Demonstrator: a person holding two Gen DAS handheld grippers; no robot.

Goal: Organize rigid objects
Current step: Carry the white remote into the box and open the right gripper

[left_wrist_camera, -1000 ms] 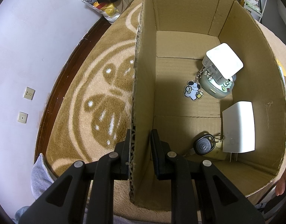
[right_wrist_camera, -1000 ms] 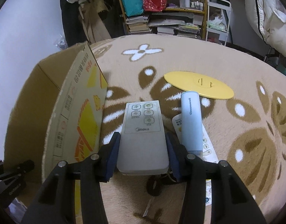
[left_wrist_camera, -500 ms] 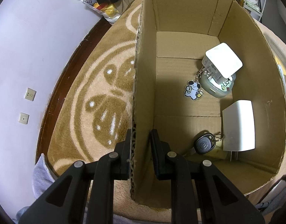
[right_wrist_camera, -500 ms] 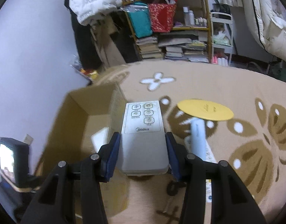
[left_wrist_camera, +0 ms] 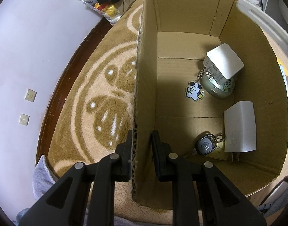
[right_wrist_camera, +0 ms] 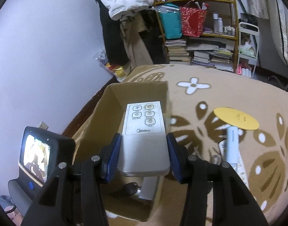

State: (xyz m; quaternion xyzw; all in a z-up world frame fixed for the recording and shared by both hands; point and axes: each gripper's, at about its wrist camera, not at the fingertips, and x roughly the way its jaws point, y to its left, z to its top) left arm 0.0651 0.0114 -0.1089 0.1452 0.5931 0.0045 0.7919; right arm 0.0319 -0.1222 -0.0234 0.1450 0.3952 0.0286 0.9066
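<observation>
While the left wrist view looks steeply down, the left tongs (left_wrist_camera: 141, 146) are clenched on the near side wall of an open cardboard box (left_wrist_camera: 145, 98), one finger outside over the patterned rug (left_wrist_camera: 91, 98), one inside. On the box floor lie a black car key fob (left_wrist_camera: 205, 146), a white plug adapter (left_wrist_camera: 240, 130), a dog-shaped keyring charm (left_wrist_camera: 194, 91) and a white cube (left_wrist_camera: 225, 64) resting on a round greenish jar (left_wrist_camera: 217, 88). From the right wrist view, the right tongs (right_wrist_camera: 144, 154) grip a white Midea remote control (right_wrist_camera: 145, 137) by its long edges, holding it above the open box, buttons facing up. Beside the box on the rug lie a yellow disc (right_wrist_camera: 236, 121) and a pale blue tube (right_wrist_camera: 232, 143).
</observation>
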